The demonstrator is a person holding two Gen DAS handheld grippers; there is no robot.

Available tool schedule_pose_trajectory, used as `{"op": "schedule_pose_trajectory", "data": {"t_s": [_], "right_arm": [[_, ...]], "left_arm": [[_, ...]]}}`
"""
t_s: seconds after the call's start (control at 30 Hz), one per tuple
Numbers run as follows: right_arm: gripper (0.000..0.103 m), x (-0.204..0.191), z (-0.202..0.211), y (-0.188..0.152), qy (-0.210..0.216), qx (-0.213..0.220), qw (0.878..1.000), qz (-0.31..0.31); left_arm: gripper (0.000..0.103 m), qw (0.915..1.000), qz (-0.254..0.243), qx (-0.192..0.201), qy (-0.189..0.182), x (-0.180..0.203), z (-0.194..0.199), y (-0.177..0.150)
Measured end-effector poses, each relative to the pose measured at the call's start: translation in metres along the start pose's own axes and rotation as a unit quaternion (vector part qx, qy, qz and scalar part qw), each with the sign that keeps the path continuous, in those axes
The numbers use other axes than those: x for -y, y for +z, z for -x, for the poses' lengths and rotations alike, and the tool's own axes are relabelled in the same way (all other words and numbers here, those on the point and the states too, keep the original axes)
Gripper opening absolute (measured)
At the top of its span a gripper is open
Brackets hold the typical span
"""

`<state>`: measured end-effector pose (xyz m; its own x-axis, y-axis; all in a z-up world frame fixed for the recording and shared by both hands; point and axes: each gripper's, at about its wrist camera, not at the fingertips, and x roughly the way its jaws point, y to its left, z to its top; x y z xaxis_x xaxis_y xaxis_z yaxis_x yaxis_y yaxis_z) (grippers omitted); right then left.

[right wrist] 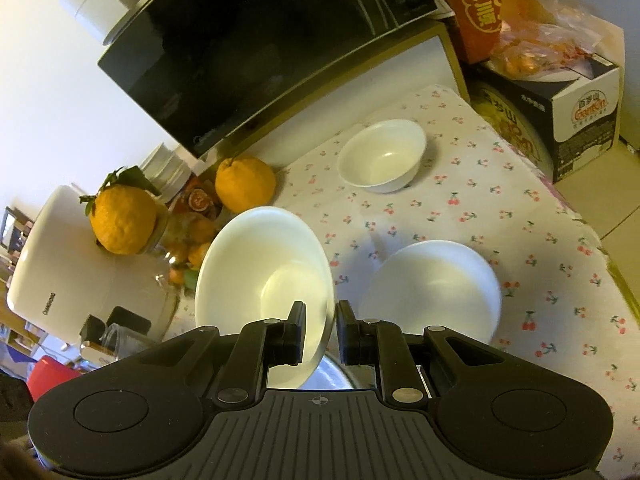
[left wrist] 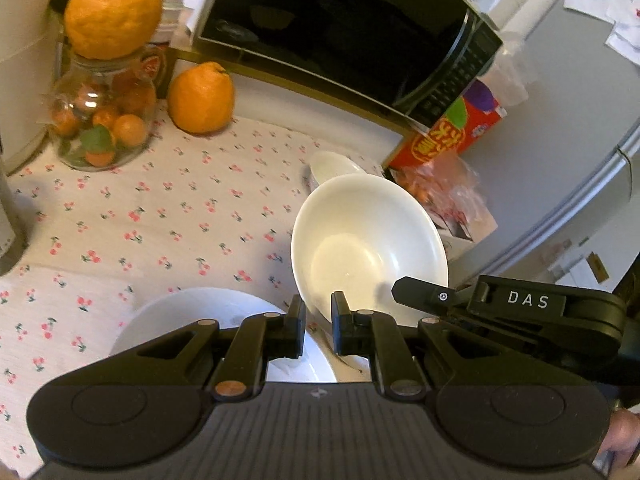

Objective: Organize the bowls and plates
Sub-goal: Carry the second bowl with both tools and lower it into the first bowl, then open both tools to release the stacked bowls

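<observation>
My left gripper point(left wrist: 319, 312) is shut on the near rim of a tilted white bowl point(left wrist: 368, 240). A smaller white bowl point(left wrist: 332, 164) stands behind it, and a wide white dish point(left wrist: 192, 312) lies lower left on the cherry-print cloth. A black piece marked DAS point(left wrist: 520, 302), part of the other gripper, reaches in from the right over that bowl's near edge. My right gripper point(right wrist: 320, 316) is shut on the rim of a tilted white bowl point(right wrist: 264, 272). A second white bowl point(right wrist: 436, 288) is just to its right, with a small bowl point(right wrist: 382, 156) beyond. Whether both grippers hold one bowl I cannot tell.
A black microwave point(right wrist: 240, 40) stands at the back. Large oranges point(left wrist: 200, 98) and a glass jar of small oranges point(left wrist: 100, 120) sit at the left. A red box point(left wrist: 448, 132) and a bag of fruit point(right wrist: 532, 48) crowd the right, where the table's edge point(right wrist: 600, 248) drops off.
</observation>
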<state>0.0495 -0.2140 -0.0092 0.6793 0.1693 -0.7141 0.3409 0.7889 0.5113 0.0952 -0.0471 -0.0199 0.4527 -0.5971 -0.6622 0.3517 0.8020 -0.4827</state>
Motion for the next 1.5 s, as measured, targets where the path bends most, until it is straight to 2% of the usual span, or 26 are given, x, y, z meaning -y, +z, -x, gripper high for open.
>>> {"op": "schedule_pose_trajectory", "data": {"t_s": [0.4, 1.03, 1.4, 1.5], "right_arm": [[0.016, 0.023, 0.006, -0.004, -0.034, -0.005, 0.999, 0.003], [0.019, 0.064, -0.010, 0.006, -0.097, -0.028, 0.994, -0.040], [0.020, 0.070, -0.023, 0.010, -0.112, -0.042, 0.992, -0.040], [0.020, 0.068, -0.023, 0.010, -0.116, -0.042, 0.992, -0.032]], "left_arm": [[0.011, 0.9994, -0.017, -0.026, -0.014, 0.014, -0.021, -0.009], [0.012, 0.9973, 0.002, -0.071, -0.021, 0.027, -0.065, -0.016], [0.013, 0.9972, -0.014, -0.073, -0.006, 0.034, -0.071, -0.017], [0.016, 0.9970, -0.025, -0.073, 0.000, 0.035, -0.072, -0.018]]}}
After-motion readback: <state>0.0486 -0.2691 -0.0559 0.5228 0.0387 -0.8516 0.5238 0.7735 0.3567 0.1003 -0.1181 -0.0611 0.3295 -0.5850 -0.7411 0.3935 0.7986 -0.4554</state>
